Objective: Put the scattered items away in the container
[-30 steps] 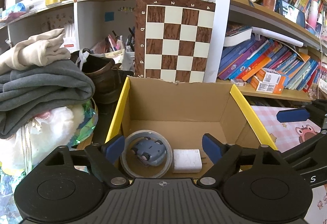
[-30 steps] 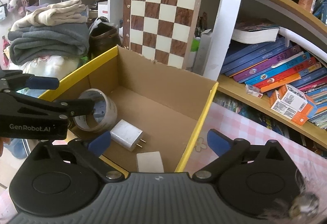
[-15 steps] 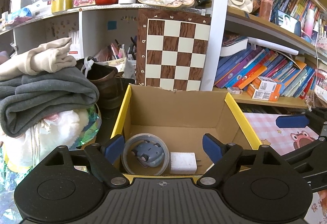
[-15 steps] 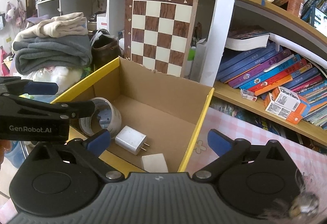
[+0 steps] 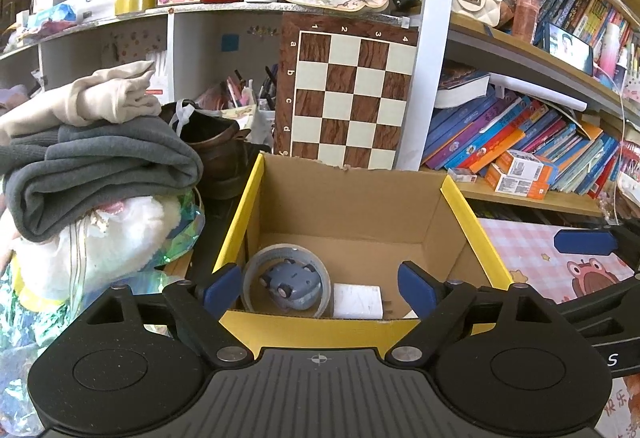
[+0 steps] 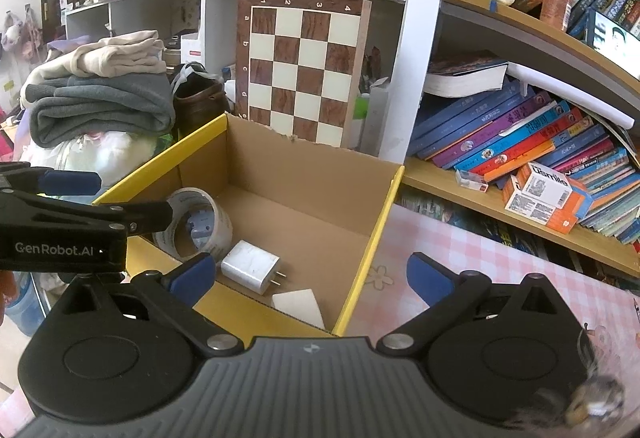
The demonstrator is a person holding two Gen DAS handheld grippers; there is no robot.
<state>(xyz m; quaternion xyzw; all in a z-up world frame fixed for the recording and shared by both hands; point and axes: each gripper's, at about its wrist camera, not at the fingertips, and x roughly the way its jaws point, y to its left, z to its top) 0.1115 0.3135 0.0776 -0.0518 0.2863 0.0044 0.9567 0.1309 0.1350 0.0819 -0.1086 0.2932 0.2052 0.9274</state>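
Pulling back from the cardboard box [image 5: 352,222], both claws now sit behind its near yellow rim rather than over its floor: a second ago the left wrist view looked down past the rim onto the contents, and now the front wall fills the strip just ahead of the left gripper [image 5: 320,288]. Its blue-padded fingers stand wide apart with nothing between them. The right gripper [image 6: 308,276] is likewise spread and empty, hanging over the box's near right corner, with the pink checked tablecloth [image 6: 500,262] ahead of its right finger. Ahead of the left claw and low, inside the box, the tape roll [image 5: 286,284] lies in the near-left corner with the small blue-grey toy car [image 5: 294,284] resting inside its ring; just to the right of the roll sits the white charger plug [image 5: 358,300], prongs pointing right. From the right claw these lie ahead and to its left, and a white flat piece [image 6: 298,304] lies nearest, just past its left finger, against the front wall. The contents have kept their places over the last second while both tools withdrew. I judge this a retreat after a drop-off, hands free for another item. No loose item shows on the cloth in view, so tidying may be near done, though much of the table is out of sight.
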